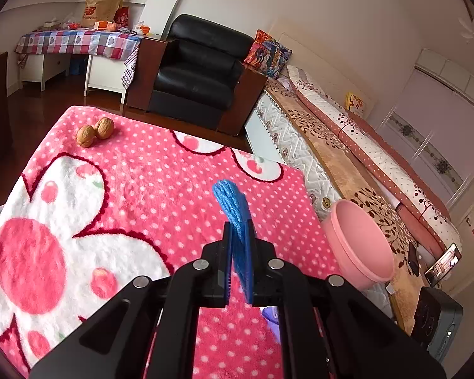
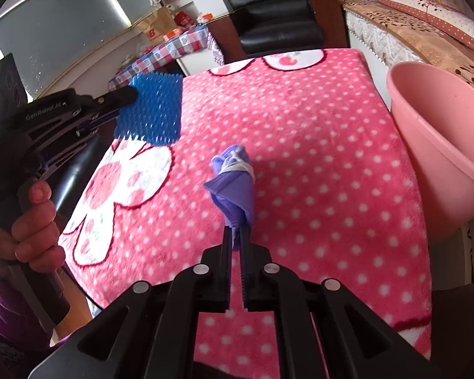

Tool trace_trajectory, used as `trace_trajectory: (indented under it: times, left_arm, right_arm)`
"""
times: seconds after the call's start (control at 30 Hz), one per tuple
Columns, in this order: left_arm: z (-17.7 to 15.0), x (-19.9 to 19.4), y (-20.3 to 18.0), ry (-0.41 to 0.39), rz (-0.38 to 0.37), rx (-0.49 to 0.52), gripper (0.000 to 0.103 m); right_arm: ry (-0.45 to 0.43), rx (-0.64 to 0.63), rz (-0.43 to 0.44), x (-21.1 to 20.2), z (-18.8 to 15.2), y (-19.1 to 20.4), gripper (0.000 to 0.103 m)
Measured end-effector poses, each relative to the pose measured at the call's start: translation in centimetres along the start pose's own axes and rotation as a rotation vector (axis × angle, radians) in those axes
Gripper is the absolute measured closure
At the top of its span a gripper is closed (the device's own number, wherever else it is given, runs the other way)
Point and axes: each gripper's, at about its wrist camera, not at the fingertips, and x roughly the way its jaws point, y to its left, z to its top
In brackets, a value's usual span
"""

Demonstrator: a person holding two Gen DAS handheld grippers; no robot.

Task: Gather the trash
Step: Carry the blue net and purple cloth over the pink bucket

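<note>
My left gripper (image 1: pixel 239 237) is shut on a blue spiky mat (image 1: pixel 233 208) and holds it edge-on above the pink dotted blanket (image 1: pixel 148 170). In the right wrist view the same left gripper (image 2: pixel 126 101) holds the blue mat (image 2: pixel 150 109) flat-faced at the left. My right gripper (image 2: pixel 235 237) is shut on a crumpled purple cloth (image 2: pixel 233 183) held above the blanket (image 2: pixel 316 145). A pink basin (image 2: pixel 442 145) stands at the blanket's right edge, to the right of both grippers; it also shows in the left wrist view (image 1: pixel 360 240). Two walnuts (image 1: pixel 94 132) lie at the blanket's far left corner.
A black leather armchair (image 1: pixel 199 72) stands beyond the blanket. A bed with patterned covers (image 1: pixel 347 145) runs along the right. A table with a checked cloth (image 1: pixel 75 41) and a paper bag sits at the back left. Dark wooden floor lies between.
</note>
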Motion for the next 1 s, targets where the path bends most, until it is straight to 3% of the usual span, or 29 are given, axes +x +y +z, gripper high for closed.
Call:
trace_trajectory:
  times: [0.1,0.23,0.37,0.67,1.0]
  left_arm:
    - [-0.2,-0.4,-0.1,-0.006,-0.007,0.009,0.097]
    - [-0.5,-0.6,-0.4,-0.014,-0.010,0.032,0.097]
    - [-0.7,-0.7,-0.6,-0.015,-0.015,0.054,0.097]
    - [-1.1,-1.2,-0.6,-0.017,-0.013,0.080,0.097]
    - [-1.4,-0.9,-0.5,-0.002,-0.007,0.081,0.097]
  right_arm:
    - [0.004,-0.013,0.018,-0.5,-0.3,0.4,0.089]
    - [-0.033,-0.022,0.030,-1.7,-0.2,0.7,0.069]
    - [-0.072,-0.032,-0.013,-2.4,0.3,0.6,0.062]
    - [-0.053,-0.065,-0.067,0.0,1.4,0.7,0.053]
    - [-0.026,-0.097,-0.096,2.3,1.3,1.1,0.053]
